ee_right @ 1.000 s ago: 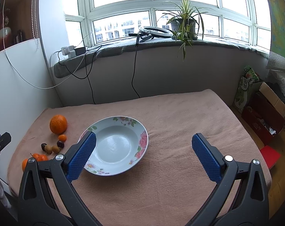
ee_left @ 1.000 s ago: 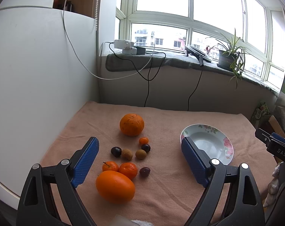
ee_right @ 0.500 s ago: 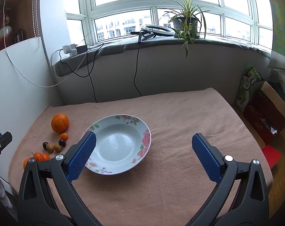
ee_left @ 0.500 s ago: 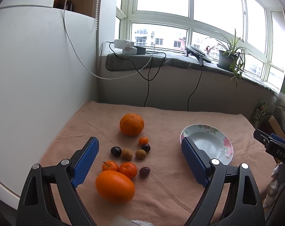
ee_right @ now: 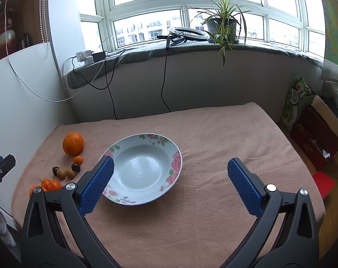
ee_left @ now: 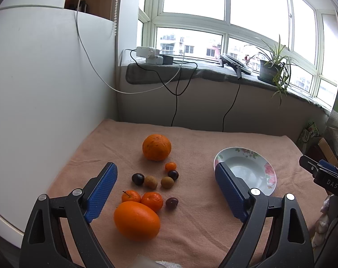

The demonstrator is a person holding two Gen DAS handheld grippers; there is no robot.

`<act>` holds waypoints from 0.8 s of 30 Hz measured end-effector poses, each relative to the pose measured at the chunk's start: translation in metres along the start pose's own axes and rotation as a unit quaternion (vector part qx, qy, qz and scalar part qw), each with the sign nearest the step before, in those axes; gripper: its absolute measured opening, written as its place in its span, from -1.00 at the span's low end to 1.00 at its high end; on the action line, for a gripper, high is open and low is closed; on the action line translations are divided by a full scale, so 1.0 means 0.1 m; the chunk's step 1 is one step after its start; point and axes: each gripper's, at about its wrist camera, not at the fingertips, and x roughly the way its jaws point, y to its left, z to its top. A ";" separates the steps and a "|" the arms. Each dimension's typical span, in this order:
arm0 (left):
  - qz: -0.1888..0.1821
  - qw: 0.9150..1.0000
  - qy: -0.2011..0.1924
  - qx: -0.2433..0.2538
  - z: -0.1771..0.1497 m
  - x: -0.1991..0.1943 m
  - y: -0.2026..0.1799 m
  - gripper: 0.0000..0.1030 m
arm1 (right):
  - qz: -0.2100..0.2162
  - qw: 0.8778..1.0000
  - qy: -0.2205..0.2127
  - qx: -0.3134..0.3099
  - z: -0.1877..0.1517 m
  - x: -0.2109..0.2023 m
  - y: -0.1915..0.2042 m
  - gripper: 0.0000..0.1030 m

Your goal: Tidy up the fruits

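Fruits, loose on the pink-covered table (ee_left: 213, 234) near its left edge: large orange (ee_left: 156, 147), oval orange (ee_left: 136, 220), two mandarins (ee_left: 152, 201), one tiny mandarin (ee_left: 170, 166), small dark and brown fruits (ee_left: 150, 181). Flowered plate (ee_right: 144, 167), unfilled, toward the table's middle. Left tool (ee_left: 166, 192) and right tool (ee_right: 169, 185): both released, jaws wide, grasping nothing.

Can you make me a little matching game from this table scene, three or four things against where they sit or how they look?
Things:
1. flowered plate
2. rough round orange
3. smooth oval orange
4. potted plant

Descriptions:
a. on the windowsill
b. nearest the left gripper
c. empty
d. farthest fruit

Pairs: 1-c, 2-d, 3-b, 4-a
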 end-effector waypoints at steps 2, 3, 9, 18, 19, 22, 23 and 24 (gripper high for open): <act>0.000 1.000 -0.001 0.000 0.00 0.00 0.00 0.73 | 0.001 1.000 0.000 0.000 0.00 0.00 0.00 1.00; 0.000 1.000 -0.001 0.000 0.00 0.00 0.00 0.73 | 0.000 1.000 0.000 0.000 0.00 0.00 0.00 1.00; -0.001 1.000 0.000 0.000 -0.01 0.00 0.01 0.74 | 0.000 1.000 0.001 0.001 0.00 0.01 0.01 1.00; -0.002 1.000 0.003 -0.002 -0.01 0.02 0.03 0.73 | 0.003 1.000 0.008 0.004 -0.01 0.05 0.01 1.00; -0.002 1.000 0.003 -0.002 -0.01 0.02 0.03 0.73 | 0.004 1.000 0.009 0.004 -0.02 0.05 0.01 1.00; -0.002 1.000 0.005 -0.002 -0.02 0.02 0.03 0.73 | 0.006 1.000 0.011 0.003 -0.03 0.06 0.02 1.00; -0.003 1.000 0.005 -0.003 -0.02 0.03 0.03 0.73 | 0.006 1.000 0.012 0.003 -0.03 0.06 0.02 1.00; -0.003 1.000 0.006 -0.003 -0.02 0.03 0.04 0.73 | 0.007 1.000 0.013 0.003 -0.04 0.07 0.03 1.00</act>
